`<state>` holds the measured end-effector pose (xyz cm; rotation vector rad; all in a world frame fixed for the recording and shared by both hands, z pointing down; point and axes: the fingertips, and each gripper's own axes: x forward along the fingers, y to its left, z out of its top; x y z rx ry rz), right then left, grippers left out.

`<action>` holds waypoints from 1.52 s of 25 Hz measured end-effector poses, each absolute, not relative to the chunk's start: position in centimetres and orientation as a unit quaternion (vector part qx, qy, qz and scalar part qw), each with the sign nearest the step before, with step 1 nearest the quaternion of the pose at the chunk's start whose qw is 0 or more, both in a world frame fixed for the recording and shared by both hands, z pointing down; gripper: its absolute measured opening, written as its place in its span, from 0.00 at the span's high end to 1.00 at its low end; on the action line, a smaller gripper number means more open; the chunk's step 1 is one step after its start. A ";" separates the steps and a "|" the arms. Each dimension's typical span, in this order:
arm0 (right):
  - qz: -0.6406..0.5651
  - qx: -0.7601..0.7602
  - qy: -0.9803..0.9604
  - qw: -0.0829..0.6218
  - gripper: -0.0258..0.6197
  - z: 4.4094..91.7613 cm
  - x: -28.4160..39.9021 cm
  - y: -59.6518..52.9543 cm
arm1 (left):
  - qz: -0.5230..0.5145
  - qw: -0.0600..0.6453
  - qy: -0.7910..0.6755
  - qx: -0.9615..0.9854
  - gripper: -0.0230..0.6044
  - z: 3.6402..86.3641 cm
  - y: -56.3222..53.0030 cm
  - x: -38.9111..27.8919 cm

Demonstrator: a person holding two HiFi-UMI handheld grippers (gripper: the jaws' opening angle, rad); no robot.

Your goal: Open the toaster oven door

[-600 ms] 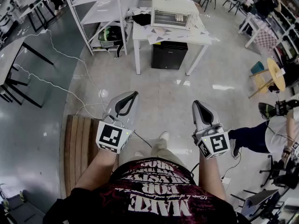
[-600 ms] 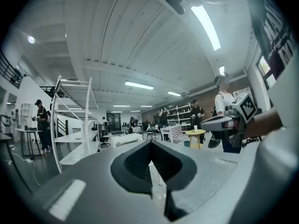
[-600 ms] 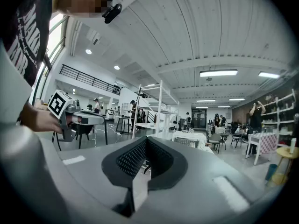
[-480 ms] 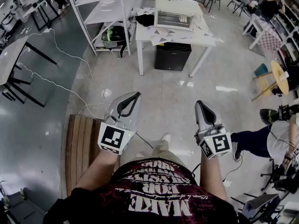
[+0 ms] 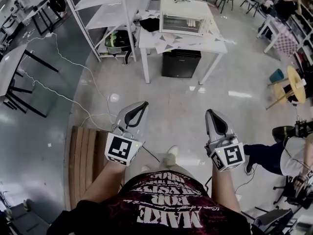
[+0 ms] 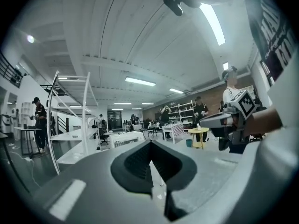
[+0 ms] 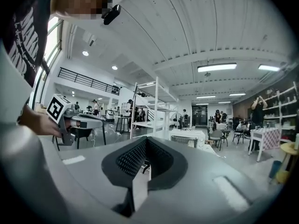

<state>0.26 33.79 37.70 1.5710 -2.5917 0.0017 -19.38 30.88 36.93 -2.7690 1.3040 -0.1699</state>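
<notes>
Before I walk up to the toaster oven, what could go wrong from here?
1. A white cable snakes over the floor just left of the path to the table; it could catch a foot.
2. The left gripper and right gripper are both shut and empty. Arriving like that, neither could take the toaster oven door.
3. Loose papers lie in front of the oven and may slide.

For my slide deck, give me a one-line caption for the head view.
Left gripper and right gripper, shut and empty, held far short of the toaster oven on the white table.
</notes>
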 end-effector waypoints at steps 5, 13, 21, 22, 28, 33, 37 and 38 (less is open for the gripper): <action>0.013 0.521 -0.851 0.060 0.92 38.5 2.5 31.4 | -0.070 0.011 0.415 -0.907 0.96 39.1 28.4 -17.0; 0.025 0.505 -0.861 0.051 0.92 39.1 4.7 27.4 | -0.080 0.004 0.415 -0.906 0.96 39.4 24.6 -13.9; 0.014 0.485 -0.874 0.031 0.92 37.5 7.3 23.6 | -0.077 0.013 0.441 -0.894 0.96 37.4 21.7 -11.7; 0.013 0.483 -0.875 0.029 0.92 37.4 7.6 23.2 | -0.077 0.015 0.445 -0.892 0.96 37.3 21.4 -11.6; 0.002 0.466 -0.884 0.027 0.92 36.6 9.4 21.4 | -0.061 0.023 0.466 -0.882 0.96 36.2 20.9 -10.7; 0.009 0.457 -0.889 0.028 0.92 37.1 9.8 20.7 | -0.063 0.018 0.482 -0.874 0.96 36.9 21.0 -11.0; 0.009 0.444 -0.895 0.036 0.92 37.6 8.8 20.6 | -0.061 0.021 0.490 -0.869 0.96 37.0 21.2 -11.7; 0.009 0.442 -0.896 0.038 0.92 37.6 8.5 20.6 | -0.059 0.020 0.490 -0.869 0.96 37.1 21.3 -11.8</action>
